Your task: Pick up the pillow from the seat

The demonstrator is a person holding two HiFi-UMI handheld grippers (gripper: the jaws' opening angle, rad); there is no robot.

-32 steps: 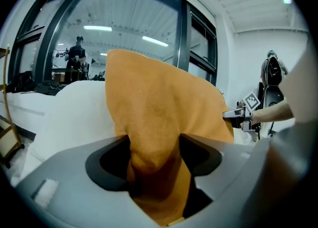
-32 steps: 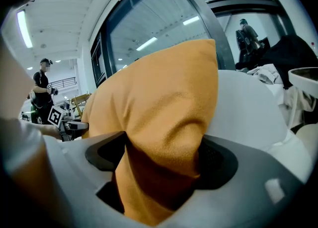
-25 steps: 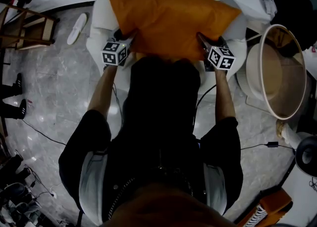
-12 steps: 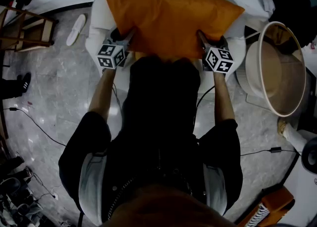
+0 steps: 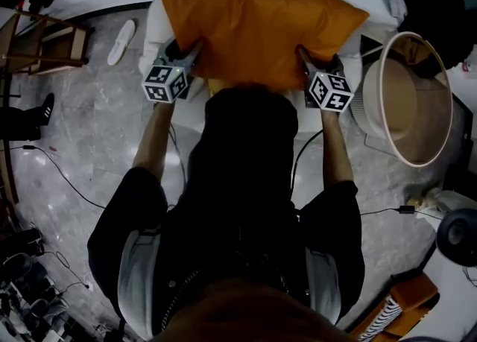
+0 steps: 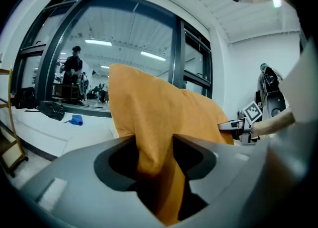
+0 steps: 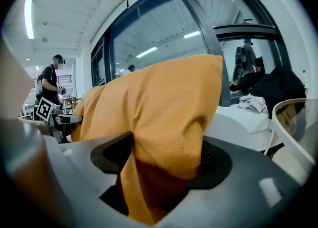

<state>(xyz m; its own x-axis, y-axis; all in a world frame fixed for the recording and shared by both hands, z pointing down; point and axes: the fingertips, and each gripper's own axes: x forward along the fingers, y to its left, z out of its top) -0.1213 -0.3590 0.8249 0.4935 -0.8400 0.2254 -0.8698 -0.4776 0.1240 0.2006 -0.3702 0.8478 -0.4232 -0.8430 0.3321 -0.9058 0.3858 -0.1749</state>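
A large orange pillow [image 5: 257, 24] hangs lifted above the white seat [image 5: 153, 24], held at its two near corners. My left gripper [image 5: 186, 56] is shut on the pillow's near left corner; in the left gripper view the orange cloth [image 6: 154, 137] is bunched between the jaws. At the near right corner my right gripper [image 5: 307, 59] is shut on the pillow [image 7: 164, 122] as well, with the fabric squeezed between its jaws. Each gripper's marker cube shows in the other's view, the right gripper [image 6: 248, 120] and the left gripper [image 7: 49, 115].
A round beige tub chair [image 5: 406, 98] stands at the right. At far left are a wooden frame [image 5: 45, 42] and a white slipper [image 5: 121, 33] on the marble floor. Cables trail over the floor. A person [image 7: 49, 85] stands in the background.
Both grippers have risen with the pillow, which now hangs higher off the seat and looks larger in the head view. The grips are unchanged.
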